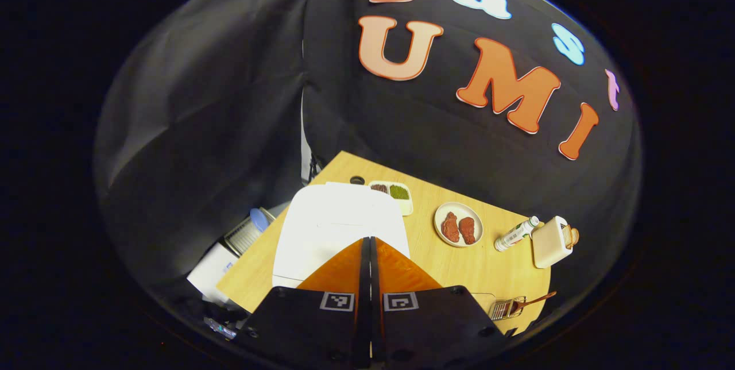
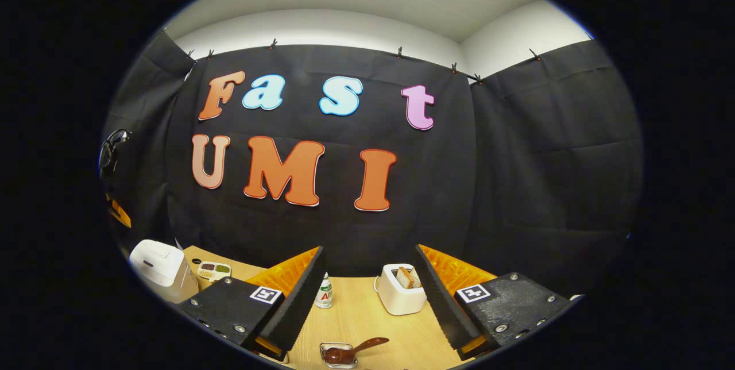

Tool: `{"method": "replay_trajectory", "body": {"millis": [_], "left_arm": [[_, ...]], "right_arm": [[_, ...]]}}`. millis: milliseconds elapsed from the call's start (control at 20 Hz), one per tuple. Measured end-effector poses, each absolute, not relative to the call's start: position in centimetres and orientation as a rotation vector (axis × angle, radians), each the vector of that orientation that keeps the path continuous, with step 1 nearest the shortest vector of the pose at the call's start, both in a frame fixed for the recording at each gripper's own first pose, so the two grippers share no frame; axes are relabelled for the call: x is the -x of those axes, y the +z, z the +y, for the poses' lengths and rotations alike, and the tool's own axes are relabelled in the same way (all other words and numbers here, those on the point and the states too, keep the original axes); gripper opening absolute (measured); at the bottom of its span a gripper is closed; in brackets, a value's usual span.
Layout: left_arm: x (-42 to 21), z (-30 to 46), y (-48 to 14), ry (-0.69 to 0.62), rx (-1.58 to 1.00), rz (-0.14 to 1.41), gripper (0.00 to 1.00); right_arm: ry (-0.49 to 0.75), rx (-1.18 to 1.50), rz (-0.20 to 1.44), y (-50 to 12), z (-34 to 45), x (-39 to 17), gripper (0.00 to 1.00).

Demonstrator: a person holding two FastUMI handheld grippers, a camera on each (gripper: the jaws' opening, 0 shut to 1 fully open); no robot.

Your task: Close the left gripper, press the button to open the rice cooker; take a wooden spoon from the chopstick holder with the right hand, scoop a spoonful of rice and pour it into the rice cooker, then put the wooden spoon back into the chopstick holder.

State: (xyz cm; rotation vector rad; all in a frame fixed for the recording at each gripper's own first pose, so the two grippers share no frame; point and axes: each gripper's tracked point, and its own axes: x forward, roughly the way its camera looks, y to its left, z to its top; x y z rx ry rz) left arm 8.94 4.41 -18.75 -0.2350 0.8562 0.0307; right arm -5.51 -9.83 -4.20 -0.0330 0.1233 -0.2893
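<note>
A wooden tabletop carries the closed white rice cooker at its left end. The left hand-held gripper, fingers pressed together into one blunt point, hovers above the lid, apparently to press the release button. The right hand-held gripper, spread wide, faces the wooden spoon resting in its small clear chopstick holder, seemingly ready to collect it.
</note>
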Motion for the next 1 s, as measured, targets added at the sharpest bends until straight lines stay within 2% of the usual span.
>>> {"method": "replay_trajectory", "body": {"millis": [500, 800, 1000], "left_arm": [[-8.4, 4.4, -27.3, 0.009, 0.380, 1.153, 0.05], [-7.6, 4.3, -31.4, -0.007, 0.356, 1.261, 0.05], [-8.2, 4.0, -32.1, -0.016, 0.363, 1.255, 0.04]], "right_arm": [[-0.379, 0.049, 0.164, -4.9, -10.4, 7.1, 0.95], [-0.401, 0.065, 0.185, -5.1, -10.0, 7.6, 0.95], [-0.397, 0.083, 0.196, -5.4, -9.5, 7.7, 0.95]]}}
